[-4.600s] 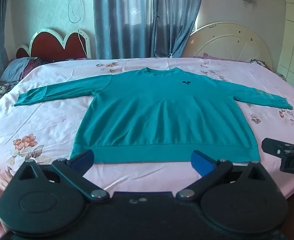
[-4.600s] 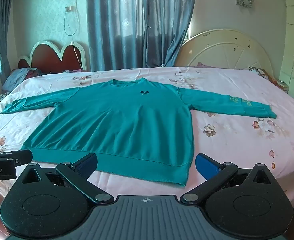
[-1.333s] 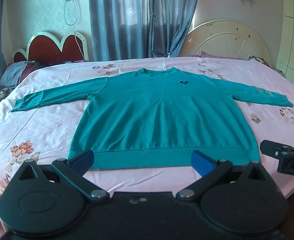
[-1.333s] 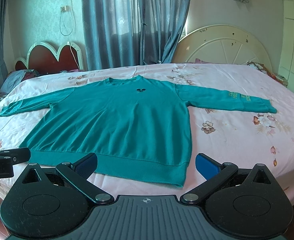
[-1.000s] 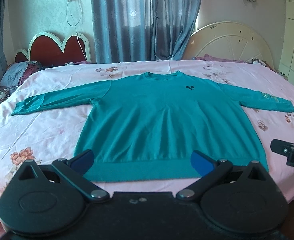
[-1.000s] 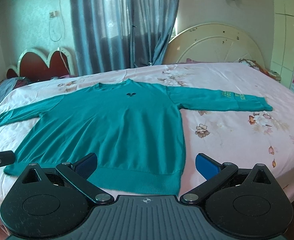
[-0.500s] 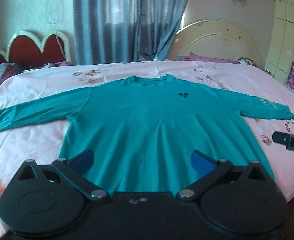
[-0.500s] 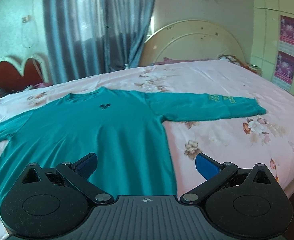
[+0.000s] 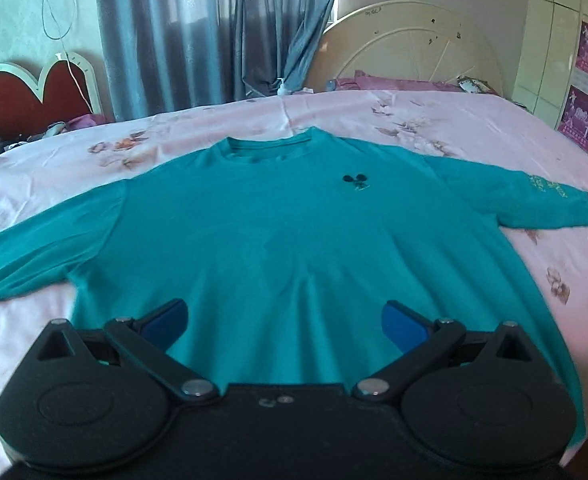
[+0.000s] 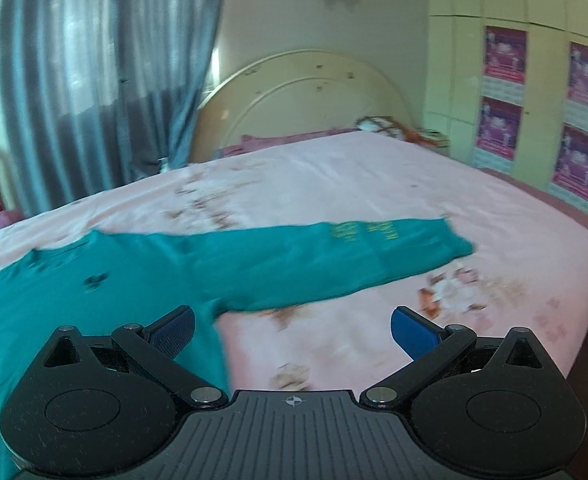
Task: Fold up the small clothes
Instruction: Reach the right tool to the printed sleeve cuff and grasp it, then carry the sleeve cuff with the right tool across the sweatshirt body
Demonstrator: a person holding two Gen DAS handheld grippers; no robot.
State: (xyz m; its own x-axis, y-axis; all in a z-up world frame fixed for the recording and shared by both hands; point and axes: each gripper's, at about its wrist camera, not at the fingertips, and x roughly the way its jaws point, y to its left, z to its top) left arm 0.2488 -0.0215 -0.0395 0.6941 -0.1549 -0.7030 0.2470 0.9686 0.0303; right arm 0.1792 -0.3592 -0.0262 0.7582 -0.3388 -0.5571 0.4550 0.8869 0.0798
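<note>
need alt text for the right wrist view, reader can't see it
A teal sweatshirt lies flat on a pink floral bed, one sleeve with yellow print stretched out to the right. The open right gripper sits in the foreground, empty. Grey curtains and a cream headboard stand behind; the picture is blurred.

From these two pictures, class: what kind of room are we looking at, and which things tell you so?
Most likely a home bedroom. A wide bed with a flowered pink sheet fills it, a curved headboard stands behind, and long curtains hang at the window.
</note>
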